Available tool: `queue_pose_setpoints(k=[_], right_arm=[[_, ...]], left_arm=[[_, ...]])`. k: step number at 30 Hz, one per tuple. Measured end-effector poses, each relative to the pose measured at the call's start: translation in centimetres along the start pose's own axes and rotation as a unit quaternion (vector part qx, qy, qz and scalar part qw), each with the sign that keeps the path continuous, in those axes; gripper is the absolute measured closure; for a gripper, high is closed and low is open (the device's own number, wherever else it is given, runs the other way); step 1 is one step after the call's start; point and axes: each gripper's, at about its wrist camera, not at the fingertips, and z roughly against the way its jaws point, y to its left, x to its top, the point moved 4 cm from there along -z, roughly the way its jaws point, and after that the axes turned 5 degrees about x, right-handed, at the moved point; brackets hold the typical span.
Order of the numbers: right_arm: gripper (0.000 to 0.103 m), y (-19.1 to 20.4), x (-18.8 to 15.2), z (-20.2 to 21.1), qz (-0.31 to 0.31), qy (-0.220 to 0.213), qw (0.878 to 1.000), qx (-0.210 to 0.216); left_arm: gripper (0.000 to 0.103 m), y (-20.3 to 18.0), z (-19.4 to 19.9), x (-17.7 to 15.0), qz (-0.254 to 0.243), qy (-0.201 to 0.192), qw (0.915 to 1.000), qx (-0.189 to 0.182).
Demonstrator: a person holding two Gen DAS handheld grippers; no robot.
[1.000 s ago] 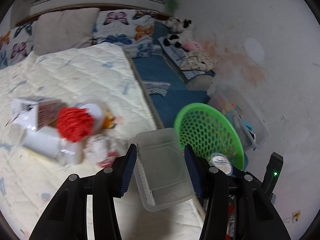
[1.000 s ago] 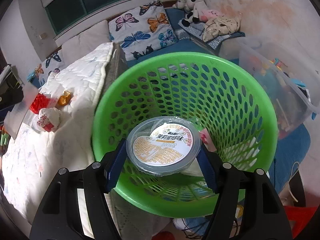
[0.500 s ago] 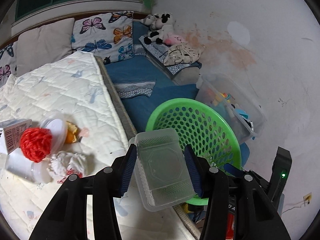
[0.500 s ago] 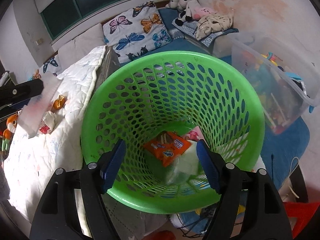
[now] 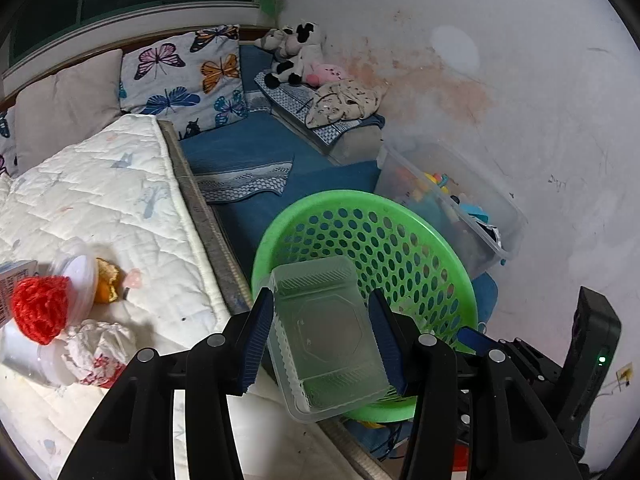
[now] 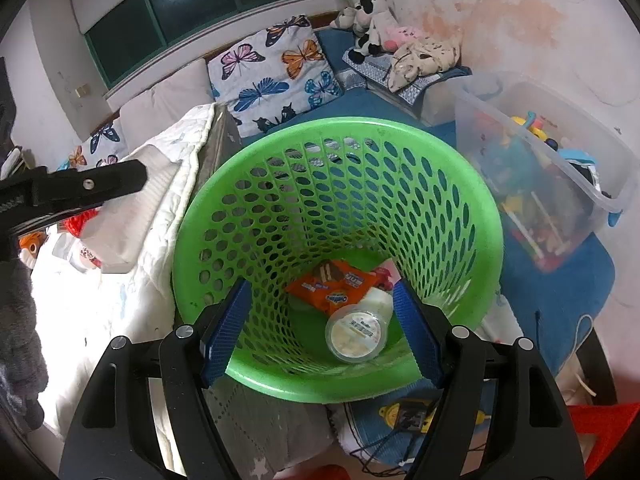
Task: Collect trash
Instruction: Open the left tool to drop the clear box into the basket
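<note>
A clear rectangular plastic container [image 5: 328,336] is being gripped between the blue pads of the left gripper [image 5: 322,334], low at centre frame, over the near rim of the round green perforated plastic basket [image 5: 432,252]. In the right wrist view, the right gripper [image 6: 322,328] is being held open and empty above that basket; its jaws have just been widening. A round lidded tub [image 6: 356,334] and an orange snack wrapper [image 6: 332,286] are lying at the basket's bottom. More litter is lying on the white quilted mattress [image 5: 116,204] at left.

The left gripper [image 5: 322,336] angles downward, its blue pads [image 5: 256,340] clamped on a clear plastic container [image 5: 326,332]; the right gripper [image 6: 320,330] angles downward too, jaws just opened, nothing between them.
</note>
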Motion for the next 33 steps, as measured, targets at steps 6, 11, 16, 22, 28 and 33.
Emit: queue_pose_setpoints(k=[6, 11, 16, 22, 28, 33], right_arm=[[0.029, -0.4, 0.0, 0.7, -0.004, -0.007, 1.000, 0.000], [0.029, -0.8, -0.2, 1.1, -0.005, -0.009, 1.000, -0.004], [0.029, -1.2, -0.2, 1.2, -0.011, -0.009, 1.000, -0.006], [0.029, -1.6, -0.4, 1.2, -0.014, -0.009, 1.000, -0.010], [0.029, -2.0, -0.5, 1.6, -0.018, -0.012, 1.000, -0.013], [0.029, -2.4, -0.5, 1.7, -0.022, -0.014, 1.000, -0.015]], left_arm=[[0.055, -1.0, -1.2, 0.0, -0.013, 0.007, 0.9999, -0.004], [0.055, -1.9, -2.1, -0.2, -0.028, 0.007, 0.9996, 0.004], [0.055, -2.2, -2.8, -0.5, -0.036, 0.005, 0.9992, 0.014], [0.055, -2.4, -3.2, -0.6, -0.044, 0.001, 0.9989, 0.015], [0.055, -3.1, -3.4, -0.7, -0.059, -0.007, 0.9981, 0.016], [0.051, -3.5, -3.4, -1.0, -0.072, -0.014, 0.9971, 0.021]])
